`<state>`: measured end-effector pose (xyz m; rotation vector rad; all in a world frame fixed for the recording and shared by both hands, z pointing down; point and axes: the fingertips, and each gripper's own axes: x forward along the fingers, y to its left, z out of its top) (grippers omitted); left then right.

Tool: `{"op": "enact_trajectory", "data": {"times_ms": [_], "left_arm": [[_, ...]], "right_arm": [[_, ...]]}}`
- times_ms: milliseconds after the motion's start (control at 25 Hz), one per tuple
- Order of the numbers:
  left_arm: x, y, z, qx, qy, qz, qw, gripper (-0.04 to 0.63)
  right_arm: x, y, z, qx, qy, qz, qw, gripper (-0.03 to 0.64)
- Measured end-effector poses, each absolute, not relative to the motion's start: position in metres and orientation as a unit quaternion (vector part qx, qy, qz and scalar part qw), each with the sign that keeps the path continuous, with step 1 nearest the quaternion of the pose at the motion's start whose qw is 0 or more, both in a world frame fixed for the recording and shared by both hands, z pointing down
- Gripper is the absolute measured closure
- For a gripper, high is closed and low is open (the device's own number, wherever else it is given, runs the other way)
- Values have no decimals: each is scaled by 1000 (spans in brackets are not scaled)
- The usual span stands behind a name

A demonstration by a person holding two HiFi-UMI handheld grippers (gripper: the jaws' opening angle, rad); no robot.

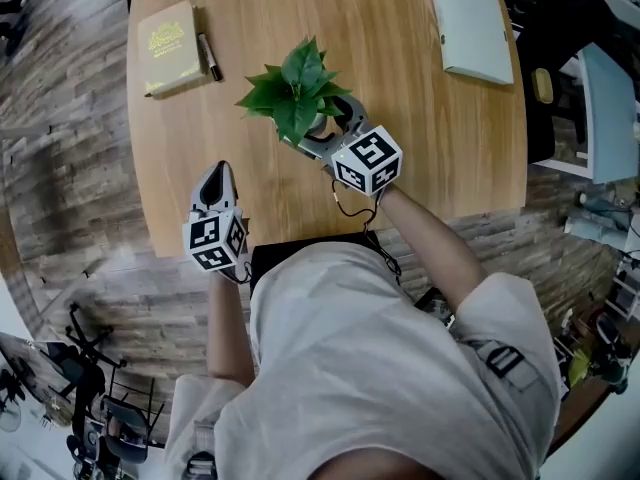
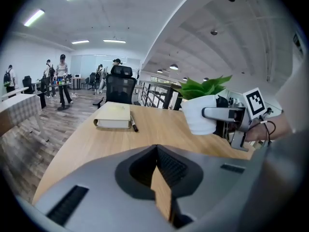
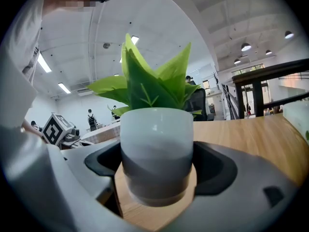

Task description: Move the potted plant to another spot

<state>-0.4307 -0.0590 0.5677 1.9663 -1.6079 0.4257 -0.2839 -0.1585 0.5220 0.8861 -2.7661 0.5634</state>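
The potted plant (image 1: 295, 88), green leaves in a white pot (image 3: 155, 149), stands between the jaws of my right gripper (image 1: 325, 120) near the middle of the wooden table (image 1: 400, 68). In the right gripper view the wide-set jaws of the right gripper (image 3: 157, 170) press on both sides of the pot, whose base is just at the tabletop. The left gripper view shows the pot (image 2: 199, 114) with a grey finger across its side. My left gripper (image 1: 218, 174) is shut and empty, near the table's front edge, left of the plant. Its jaws (image 2: 157, 151) meet with nothing between them.
A yellow book (image 1: 170, 33) with a black pen (image 1: 210, 56) beside it lies at the table's far left. A pale notebook (image 1: 475, 28) lies at the far right. A black office chair (image 2: 120, 83) stands beyond the table, and people stand far off in the room.
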Motion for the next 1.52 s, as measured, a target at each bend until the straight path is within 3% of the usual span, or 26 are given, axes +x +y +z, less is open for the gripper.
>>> {"op": "enact_trajectory", "data": {"times_ms": [320,1040,1520], "left_arm": [[-431,-47,581,719,-610,164,289,583],[-505,-63,597,727,-596,170,295,583],[-513,-105,610,746,-571,175,296,583]], "right_arm": [[-297,-160,541,278,-936,195,94,158],[-404,-174,584,269,-933,214,106,159],[-423,-183,611,260,-935,210,122,160]]}}
